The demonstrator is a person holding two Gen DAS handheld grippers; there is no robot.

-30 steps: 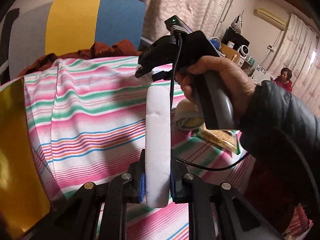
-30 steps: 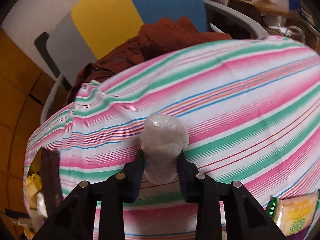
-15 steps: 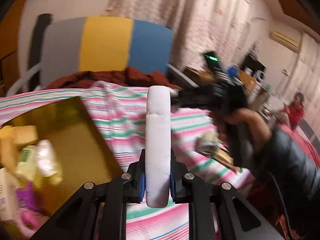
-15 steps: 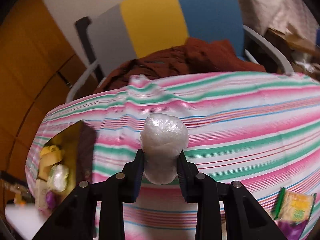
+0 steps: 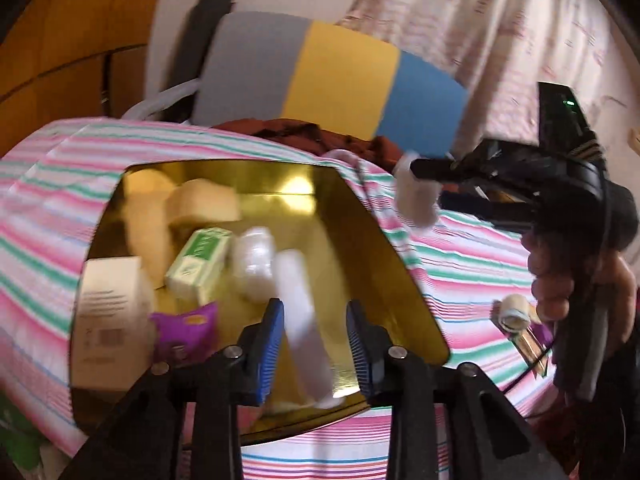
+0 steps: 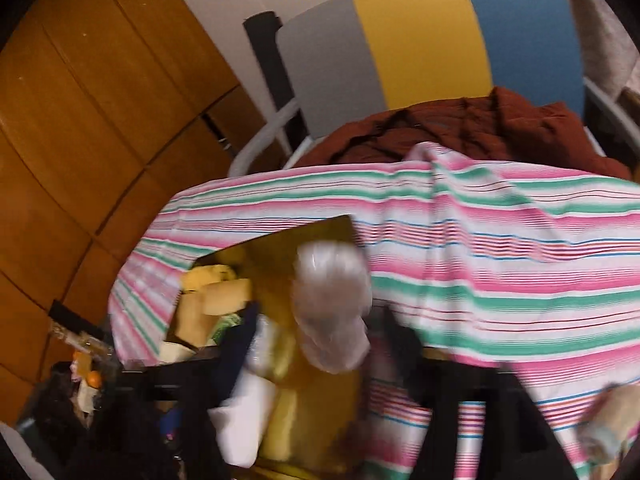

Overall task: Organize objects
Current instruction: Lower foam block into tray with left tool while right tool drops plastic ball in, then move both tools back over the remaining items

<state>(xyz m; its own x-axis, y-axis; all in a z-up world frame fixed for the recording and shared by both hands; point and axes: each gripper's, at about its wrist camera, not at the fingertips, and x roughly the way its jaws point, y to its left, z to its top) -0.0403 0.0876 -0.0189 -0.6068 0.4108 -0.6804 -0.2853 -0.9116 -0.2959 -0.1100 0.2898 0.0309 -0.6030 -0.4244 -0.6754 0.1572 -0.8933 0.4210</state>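
Left tool [image 5: 315,340] spread wide, the white bar [image 5: 302,320] loose between its fingers above the gold tin [image 5: 400,280], lower centre. Right tool [image 6: 316,344], blurred, seems clamped on a clear-wrapped bundle [image 6: 332,312], centre frame, over the tin's edge.

Chair [image 6: 420,40]: standing behind the tabletop, its backrest showing grey, yellow and blue panels.
Garment [image 6: 480,128]: rust-brown, lying crumpled on the chair seat.
Wood panelling [image 6: 80,120]: covering the wall at left.
Curtain [image 5: 480,20]: pale, patterned, hanging behind the chair.
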